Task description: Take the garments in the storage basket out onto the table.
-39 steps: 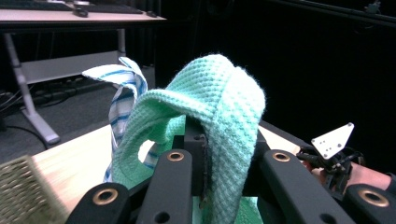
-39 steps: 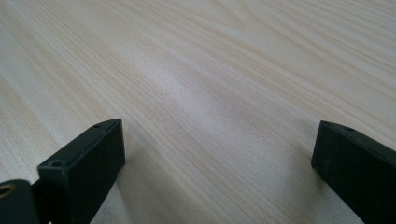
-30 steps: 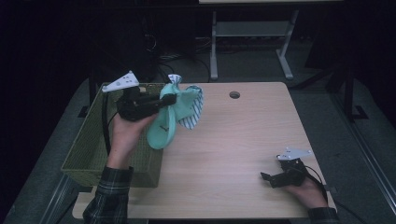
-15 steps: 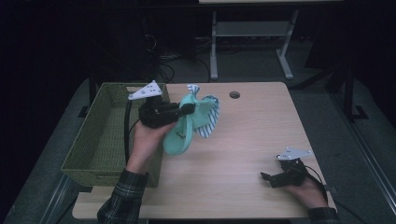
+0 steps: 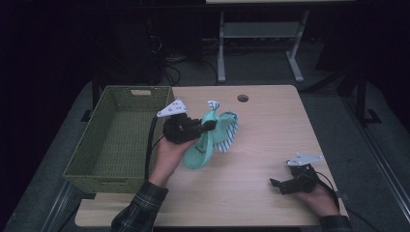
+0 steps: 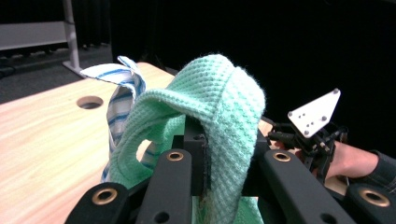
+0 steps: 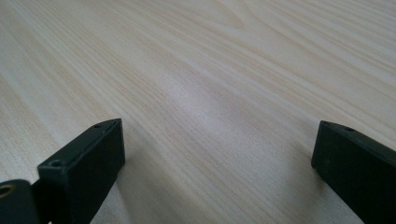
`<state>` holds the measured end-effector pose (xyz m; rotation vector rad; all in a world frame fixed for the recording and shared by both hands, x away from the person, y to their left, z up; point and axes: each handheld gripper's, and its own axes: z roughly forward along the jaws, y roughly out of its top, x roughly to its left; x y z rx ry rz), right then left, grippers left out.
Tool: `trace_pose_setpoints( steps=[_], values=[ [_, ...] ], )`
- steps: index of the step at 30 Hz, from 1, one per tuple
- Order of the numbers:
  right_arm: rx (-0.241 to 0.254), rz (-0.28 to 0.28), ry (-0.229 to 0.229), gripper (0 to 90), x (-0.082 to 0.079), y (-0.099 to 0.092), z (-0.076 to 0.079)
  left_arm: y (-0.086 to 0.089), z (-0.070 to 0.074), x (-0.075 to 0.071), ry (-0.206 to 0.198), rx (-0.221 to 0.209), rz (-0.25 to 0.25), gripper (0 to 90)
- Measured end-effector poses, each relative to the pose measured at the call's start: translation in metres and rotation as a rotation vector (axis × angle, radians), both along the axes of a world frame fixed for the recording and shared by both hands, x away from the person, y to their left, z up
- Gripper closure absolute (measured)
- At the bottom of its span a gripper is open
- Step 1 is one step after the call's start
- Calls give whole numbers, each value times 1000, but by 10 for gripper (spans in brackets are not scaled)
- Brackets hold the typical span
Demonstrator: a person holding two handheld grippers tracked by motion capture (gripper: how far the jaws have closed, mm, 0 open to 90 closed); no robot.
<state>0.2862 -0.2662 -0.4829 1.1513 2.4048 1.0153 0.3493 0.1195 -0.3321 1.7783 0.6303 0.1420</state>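
Observation:
My left gripper (image 5: 209, 126) is shut on a mint-green waffle cloth (image 5: 200, 152) and holds it just above the table, right of the basket. A white cloth with blue stripes (image 5: 227, 137) hangs bunched with it. In the left gripper view the green cloth (image 6: 219, 93) drapes over my left gripper (image 6: 224, 144), its jaws pinching the fabric, and the striped cloth (image 6: 121, 98) trails to the left. My right gripper (image 5: 279, 184) rests at the table's near right corner. Its jaws stand wide apart in the right gripper view (image 7: 219, 144), with bare wood between them.
A green woven basket (image 5: 104, 182) stands along the table's left side, with nothing seen inside it. A round cable hole (image 5: 242, 98) sits near the table's far edge. A metal stand (image 5: 256, 34) rises on the dark floor behind.
My left hand has carried the cloth bundle rightward and down, from over the basket's right rim to above the table. The right hand has stayed still.

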Motion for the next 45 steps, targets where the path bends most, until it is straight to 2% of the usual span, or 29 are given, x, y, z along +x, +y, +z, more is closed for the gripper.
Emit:
trace_pose_setpoints(
  steps=[17,20,22,33,45],
  values=[
    [-3,1,0,25,0,0,0,-44,-39,-4,31,70,-80,775],
    [-3,2,-2,24,0,0,0,-51,-49,-4,43,80,-89,774],
    [-3,1,-1,25,0,0,0,-57,-59,-4,58,106,-103,773],
    [-3,2,-1,25,0,0,0,-72,-88,-4,91,170,-126,759],
    [-4,2,-1,24,0,0,0,-77,-117,1,124,253,-131,755]
  ],
)
